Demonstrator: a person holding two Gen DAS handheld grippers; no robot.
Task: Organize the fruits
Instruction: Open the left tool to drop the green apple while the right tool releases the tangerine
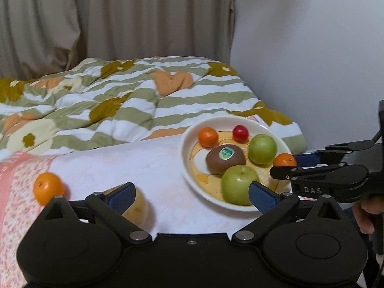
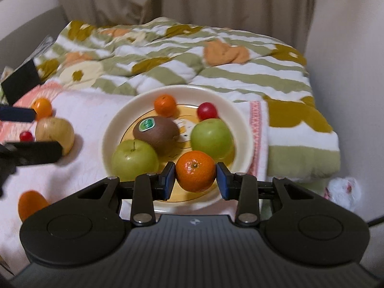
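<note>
The right hand-held gripper [image 2: 195, 176] pinches a mandarin [image 2: 195, 174] between its two blue pads, holding it over the near rim of a cream plate [image 2: 237, 115] that sits on a pale pink-white cloth [image 2: 96, 110] spread over the bed. On the plate lie a brown kiwi [image 2: 156, 132] with a green sticker, two green apples, one at the near left [image 2: 134, 158] and one at the right [image 2: 212, 138], a smaller mandarin [image 2: 165, 105] at the far side and a small red fruit [image 2: 207, 111] beside it. The left hand-held gripper [image 1: 192, 195] is spread wide with nothing between its pads, hovering over the cloth just left of the plate. Close by its left pad sits a yellowish apple [image 1: 138, 206], partly hidden behind the finger, and further left an orange [image 1: 47, 188] rests on the cloth. From the right wrist view another small red fruit [image 2: 26, 136] shows beside the yellowish apple, and one more orange [image 2: 30, 204] lies at the near left. A striped green and white quilt [image 1: 120, 96] with flower patches is bunched up behind the plate, before beige curtains [image 1: 144, 16].
</note>
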